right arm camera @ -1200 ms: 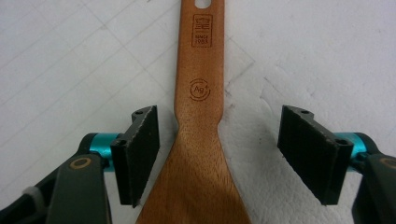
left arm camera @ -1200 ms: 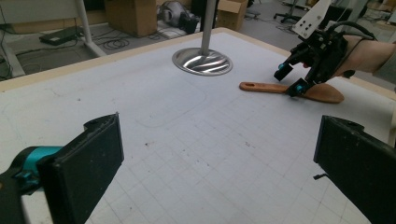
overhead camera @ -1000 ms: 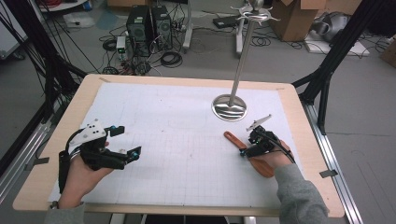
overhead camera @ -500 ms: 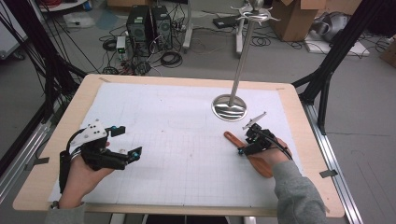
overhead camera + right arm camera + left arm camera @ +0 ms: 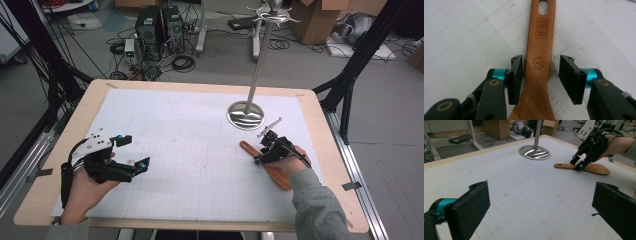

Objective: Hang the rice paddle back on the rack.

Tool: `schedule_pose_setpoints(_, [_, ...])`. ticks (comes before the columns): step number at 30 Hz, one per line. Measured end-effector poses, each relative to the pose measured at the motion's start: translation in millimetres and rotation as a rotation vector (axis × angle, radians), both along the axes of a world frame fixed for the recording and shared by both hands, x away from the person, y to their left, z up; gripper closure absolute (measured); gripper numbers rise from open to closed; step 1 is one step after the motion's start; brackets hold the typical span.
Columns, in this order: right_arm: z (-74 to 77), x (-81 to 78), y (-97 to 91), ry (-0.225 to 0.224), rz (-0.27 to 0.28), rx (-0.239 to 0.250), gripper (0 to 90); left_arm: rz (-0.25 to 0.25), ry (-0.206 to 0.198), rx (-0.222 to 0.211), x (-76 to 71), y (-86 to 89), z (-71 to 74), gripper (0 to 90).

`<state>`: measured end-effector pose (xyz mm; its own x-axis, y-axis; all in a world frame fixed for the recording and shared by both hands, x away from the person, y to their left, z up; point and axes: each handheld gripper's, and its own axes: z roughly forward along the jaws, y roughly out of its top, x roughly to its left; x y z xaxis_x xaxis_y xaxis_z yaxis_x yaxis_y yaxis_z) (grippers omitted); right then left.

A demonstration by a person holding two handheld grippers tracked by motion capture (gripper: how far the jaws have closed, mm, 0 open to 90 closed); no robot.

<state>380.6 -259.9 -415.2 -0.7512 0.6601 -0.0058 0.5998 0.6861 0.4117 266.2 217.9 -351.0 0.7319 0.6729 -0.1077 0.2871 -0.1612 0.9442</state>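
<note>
**Right gripper astride wooden spatula handle, grip not made**

The right gripper [image 5: 261,154] is lowered over the wooden spatula [image 5: 539,52], which lies flat on the white gridded mat [image 5: 190,150]. In the right gripper view the handle runs up between the two pads. The pad on the left of that view sits against or just beside the handle edge; the pad on the right stands apart from it, with mat showing in the gap. The jaws have just been closing with the handle between them, but they do not clamp it.

The spatula's hanging hole lies ahead of the fingertips; its broad blade lies behind them, under the hand.

Beyond the handle tip, near it, stands the round steel base of a hanger stand [image 5: 245,114].

The left gripper [image 5: 134,152] rests well apart from the spatula, its jaws wide apart with nothing between them, pointing across the mat toward the other hand.
</note>
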Motion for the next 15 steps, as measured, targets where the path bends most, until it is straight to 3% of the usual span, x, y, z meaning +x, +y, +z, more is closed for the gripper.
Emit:
schedule_pose_setpoints(5, [0.6,-0.9,1.5,-0.002,0.020,-0.001,62.5,0.001,0.000,0.001,0.4,-0.5,-0.6,2.0])
schedule_pose_setpoints(15, [4.2,-5.9,5.3,-0.055,0.020,-0.033,64.4,0.000,0.002,0.000,1.3,0.7,-0.9,2.0])
